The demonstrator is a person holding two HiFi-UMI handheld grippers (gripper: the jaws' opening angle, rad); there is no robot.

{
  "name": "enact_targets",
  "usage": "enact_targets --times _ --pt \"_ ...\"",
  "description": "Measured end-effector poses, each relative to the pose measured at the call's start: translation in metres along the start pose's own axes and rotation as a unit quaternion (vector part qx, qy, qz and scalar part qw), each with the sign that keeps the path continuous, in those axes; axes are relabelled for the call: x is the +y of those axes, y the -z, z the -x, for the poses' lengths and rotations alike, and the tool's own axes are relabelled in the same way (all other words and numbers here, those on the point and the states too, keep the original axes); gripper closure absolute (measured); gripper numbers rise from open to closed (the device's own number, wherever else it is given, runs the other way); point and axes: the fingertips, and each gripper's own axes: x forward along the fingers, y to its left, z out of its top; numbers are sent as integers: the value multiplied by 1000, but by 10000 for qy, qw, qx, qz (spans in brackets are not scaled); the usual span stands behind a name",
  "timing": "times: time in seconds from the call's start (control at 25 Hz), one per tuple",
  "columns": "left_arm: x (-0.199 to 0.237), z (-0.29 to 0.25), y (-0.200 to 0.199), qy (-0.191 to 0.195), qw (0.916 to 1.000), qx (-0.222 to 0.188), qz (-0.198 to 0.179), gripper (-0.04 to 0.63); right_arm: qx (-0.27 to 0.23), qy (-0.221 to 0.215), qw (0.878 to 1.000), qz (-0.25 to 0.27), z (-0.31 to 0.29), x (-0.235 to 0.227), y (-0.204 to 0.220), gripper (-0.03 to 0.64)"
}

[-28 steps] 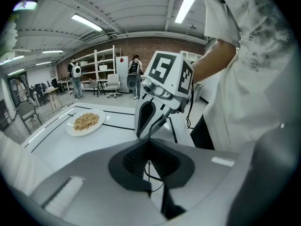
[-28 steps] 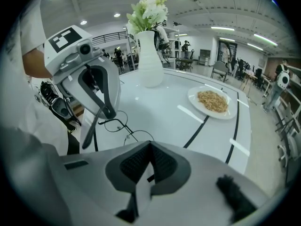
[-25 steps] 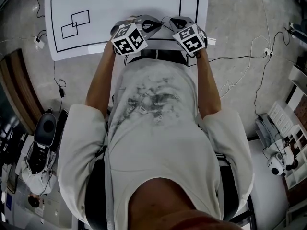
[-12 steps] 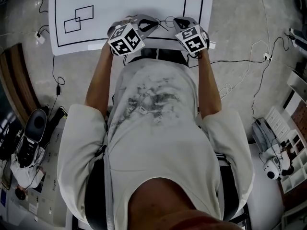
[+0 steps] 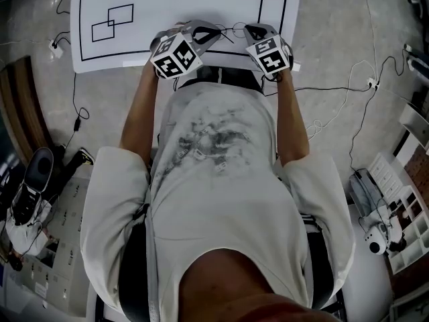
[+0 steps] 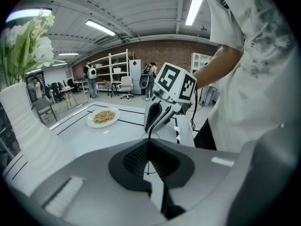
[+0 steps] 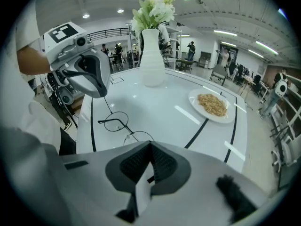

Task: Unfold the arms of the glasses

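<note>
Thin black round-lens glasses (image 7: 115, 121) lie on the white table (image 5: 174, 5) near its front edge, between my two grippers (image 5: 228, 29). My left gripper (image 6: 149, 147) is shut on one thin arm (image 6: 149, 166) of the glasses. In the right gripper view it (image 7: 89, 76) hangs at the left, with that arm (image 7: 107, 105) running down to the frame. My right gripper (image 7: 150, 152) is shut on the end of the other arm; the nearer lens (image 7: 139, 136) shows just past its jaws. In the head view the left gripper (image 5: 212, 35) and the right gripper (image 5: 247, 32) face each other.
A plate of food (image 7: 212, 105) sits at the table's far right. A white ribbed vase with flowers (image 7: 153, 55) stands further back. Black border lines and two drawn rectangles (image 5: 112, 21) mark the tabletop. My torso is against the front edge. Cables (image 5: 348, 79) lie on the floor.
The left gripper has drawn slightly to the left, away from the right gripper, still shut on the arm. The right gripper has stayed put.
</note>
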Motion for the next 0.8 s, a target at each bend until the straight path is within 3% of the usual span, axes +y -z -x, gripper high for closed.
enact_targets --times 0.8 --pt "-3 12 3 -316 9990 -192 265 589 54 156 9997 187 -1 1 0 600"
